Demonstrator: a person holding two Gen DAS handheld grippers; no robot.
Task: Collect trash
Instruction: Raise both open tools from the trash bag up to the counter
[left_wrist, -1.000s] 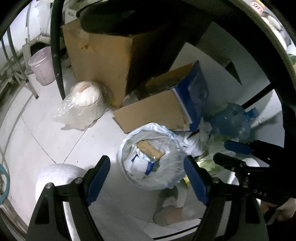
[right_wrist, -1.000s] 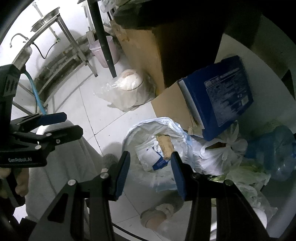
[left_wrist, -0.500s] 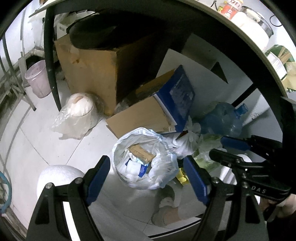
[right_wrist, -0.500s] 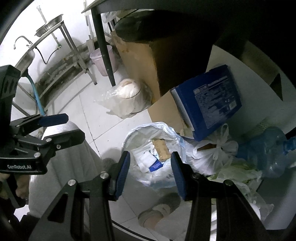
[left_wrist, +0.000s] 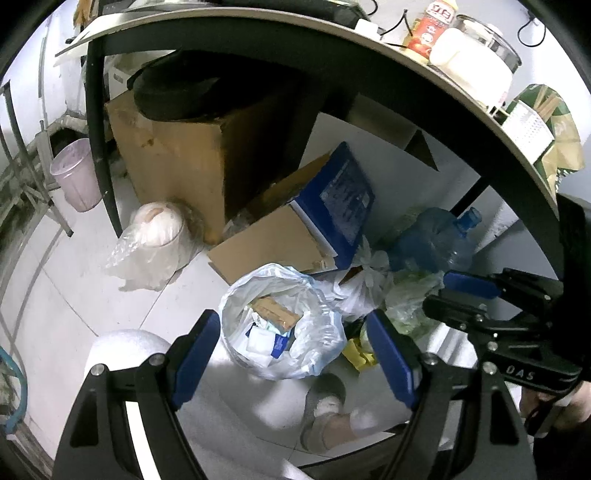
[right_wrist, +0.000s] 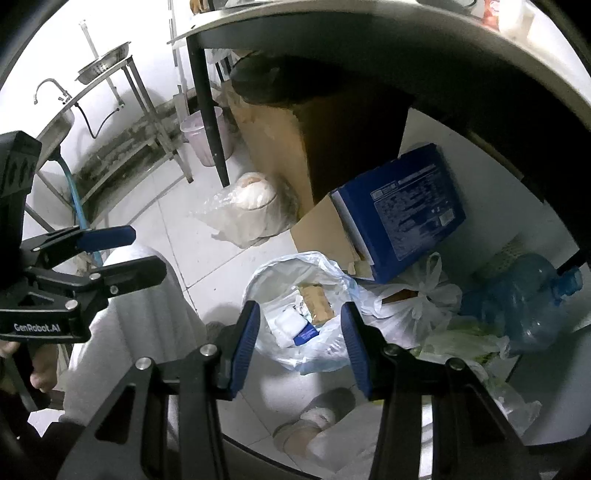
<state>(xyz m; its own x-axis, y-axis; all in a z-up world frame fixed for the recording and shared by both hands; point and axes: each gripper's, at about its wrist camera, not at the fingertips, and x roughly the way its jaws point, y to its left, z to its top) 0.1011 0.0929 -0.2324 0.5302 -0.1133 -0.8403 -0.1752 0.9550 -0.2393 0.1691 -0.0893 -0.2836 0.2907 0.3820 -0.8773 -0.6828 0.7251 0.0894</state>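
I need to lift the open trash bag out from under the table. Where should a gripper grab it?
Grip the trash bag by its loose upper rim on the floor-side edge, coming from above: the mouth gapes upward, and boxes crowd the far side.

Against pale grey-white floor tiles (left_wrist: 74, 280) are seen a translucent whitish-blue plastic bin liner (left_wrist: 321, 343), a plain brown cardboard box (left_wrist: 177, 158), a dark blue printed carton (right_wrist: 410, 206), a pale pink plastic bucket (left_wrist: 75, 177) and a translucent blue water jug (right_wrist: 524, 295).
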